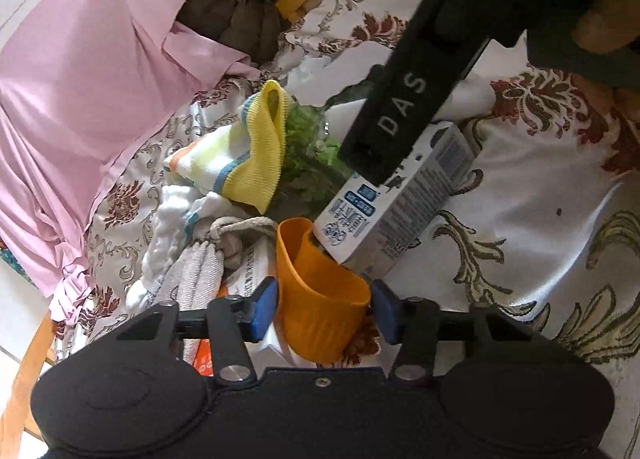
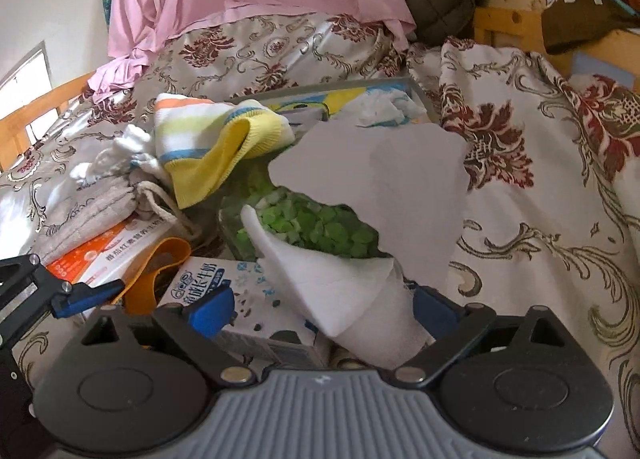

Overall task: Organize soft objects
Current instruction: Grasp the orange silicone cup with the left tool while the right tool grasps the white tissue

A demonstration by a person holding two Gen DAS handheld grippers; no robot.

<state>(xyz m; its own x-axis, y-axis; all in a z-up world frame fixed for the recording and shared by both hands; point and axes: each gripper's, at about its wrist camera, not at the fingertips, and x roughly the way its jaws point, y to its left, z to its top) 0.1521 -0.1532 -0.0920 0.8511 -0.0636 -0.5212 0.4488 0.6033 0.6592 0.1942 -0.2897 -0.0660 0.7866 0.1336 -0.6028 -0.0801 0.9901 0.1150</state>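
Left gripper (image 1: 324,309) around orange ribbed cup (image 1: 320,299), blue pads just beside its sides, grasp not certain. Right gripper (image 2: 322,309) spread wide around white-wrapped green bouquet (image 2: 320,227), not pressing. Milk carton (image 1: 400,203) touching cup; striped yellow sock (image 1: 240,155) behind cup on floral bedspread (image 1: 540,199).

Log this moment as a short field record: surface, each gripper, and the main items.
surface: floral bedspread
left gripper: jaws astride the orange cup, pads not clearly pressing
right gripper: open around the white-wrapped green bouquet
milk carton: lying down, one end in the cup mouth
striped knit cloth: heaped behind the bouquet
drawstring pouch: left of the cloth
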